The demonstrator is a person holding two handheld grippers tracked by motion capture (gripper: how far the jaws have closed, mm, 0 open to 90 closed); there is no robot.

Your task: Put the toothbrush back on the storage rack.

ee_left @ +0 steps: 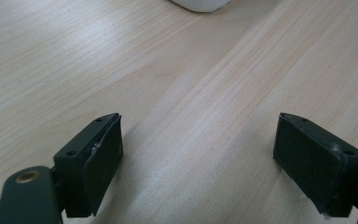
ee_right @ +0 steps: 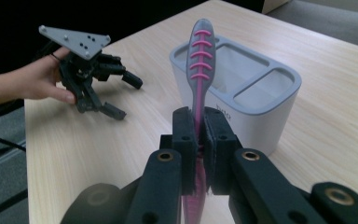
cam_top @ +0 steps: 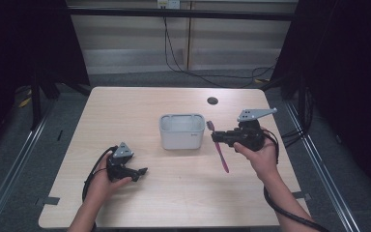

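A pink and grey toothbrush [cam_top: 222, 157] is clamped between the jaws of my right gripper [cam_top: 215, 137], just right of a white holder with compartments [cam_top: 182, 131]. In the right gripper view the toothbrush [ee_right: 199, 60] stands up out of the shut right gripper [ee_right: 198, 119], its ribbed end in front of the holder [ee_right: 261, 100]. At the table's near left my left gripper [cam_top: 141, 172] sits low in the person's hand, jaws spread. Bare wood lies between the wide-apart jaws of the left gripper [ee_left: 198, 140], with the holder's base [ee_left: 200, 4] at the top edge.
A black round grommet [cam_top: 212, 100] sits in the tabletop [cam_top: 135, 106] behind the holder. Cables run over the floor beyond the far edge. The other hand's gripper [ee_right: 121, 95] appears far left in the right gripper view.
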